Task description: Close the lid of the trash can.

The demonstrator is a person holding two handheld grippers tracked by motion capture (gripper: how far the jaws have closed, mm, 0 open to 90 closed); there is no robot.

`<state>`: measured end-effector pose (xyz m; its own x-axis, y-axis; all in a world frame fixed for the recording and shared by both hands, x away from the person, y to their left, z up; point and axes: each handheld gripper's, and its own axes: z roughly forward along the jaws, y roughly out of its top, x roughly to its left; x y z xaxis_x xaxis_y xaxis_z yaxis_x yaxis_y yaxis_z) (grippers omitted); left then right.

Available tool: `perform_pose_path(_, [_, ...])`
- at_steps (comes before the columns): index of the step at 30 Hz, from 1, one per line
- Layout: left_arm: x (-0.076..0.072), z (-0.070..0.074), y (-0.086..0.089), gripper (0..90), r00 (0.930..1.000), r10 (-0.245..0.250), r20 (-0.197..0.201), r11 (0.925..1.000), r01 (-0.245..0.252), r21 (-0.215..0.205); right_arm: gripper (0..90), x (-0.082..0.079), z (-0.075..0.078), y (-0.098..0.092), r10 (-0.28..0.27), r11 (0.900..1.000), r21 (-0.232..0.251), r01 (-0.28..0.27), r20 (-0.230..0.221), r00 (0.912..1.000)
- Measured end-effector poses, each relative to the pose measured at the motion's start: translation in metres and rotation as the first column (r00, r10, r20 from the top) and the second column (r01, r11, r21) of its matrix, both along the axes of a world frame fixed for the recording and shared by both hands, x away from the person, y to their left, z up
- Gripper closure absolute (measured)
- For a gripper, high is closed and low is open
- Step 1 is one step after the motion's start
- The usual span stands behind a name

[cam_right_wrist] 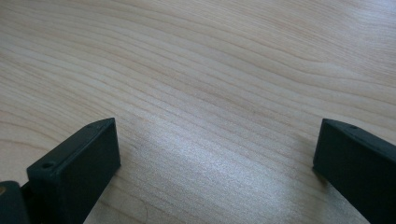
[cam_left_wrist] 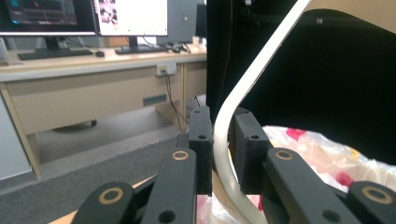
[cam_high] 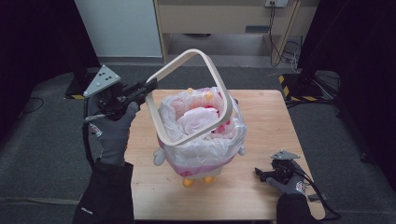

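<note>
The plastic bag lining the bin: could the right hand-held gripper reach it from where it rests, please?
Probably yes. The right hand-held gripper lies open on the wooden table, and only bare tabletop separates it from the plastic bag. The cream ring, clamped in the left hand-held gripper, is tilted up at its left side.

Between the left gripper's [cam_left_wrist: 223, 154] matt black plastic jaws sits a smooth, satin cream ring [cam_high: 187, 95]. Below it, the bin liner [cam_high: 205, 140] is thin, crinkled, glossy plastic; the tabletop [cam_right_wrist: 210, 70] is pale grained wood.
</note>
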<state>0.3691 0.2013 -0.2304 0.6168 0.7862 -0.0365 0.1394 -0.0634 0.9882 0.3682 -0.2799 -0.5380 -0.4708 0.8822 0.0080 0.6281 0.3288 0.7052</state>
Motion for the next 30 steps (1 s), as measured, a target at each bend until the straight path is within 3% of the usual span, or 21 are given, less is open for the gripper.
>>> perform_pose_path(8, [0.013, -0.008, -0.015, 78.9, 0.9981, -0.005, -0.062, 0.9961, 0.010, 0.088, 0.7, 0.000, 0.000, 0.000, 0.003, 1.000, -0.003, -0.003, 0.000, 1.0000])
perform_pose_path(14, [0.020, -0.015, -0.022, 78.7, 0.9950, 0.006, -0.099, 0.9916, 0.007, 0.129, 0.7, 0.000, 0.000, 0.000, 0.000, 1.000, 0.001, 0.000, -0.001, 1.0000])
perform_pose_path(17, [0.025, -0.017, -0.022, 78.6, 0.9924, -0.015, -0.122, 0.9893, 0.032, 0.142, 0.7, 0.000, 0.000, 0.000, -0.001, 1.000, 0.002, 0.001, -0.001, 1.0000])
perform_pose_path(27, [0.035, -0.024, -0.033, 77.5, 0.9861, -0.017, -0.165, 0.9771, 0.051, 0.206, 0.7, 0.000, 0.000, 0.000, 0.001, 1.000, 0.000, -0.001, 0.001, 1.0000])
perform_pose_path(30, [0.036, -0.023, -0.037, 76.9, 0.9850, -0.016, -0.172, 0.9683, 0.058, 0.243, 0.7, 0.000, 0.000, 0.000, 0.001, 1.000, 0.000, -0.001, -0.003, 1.0000])
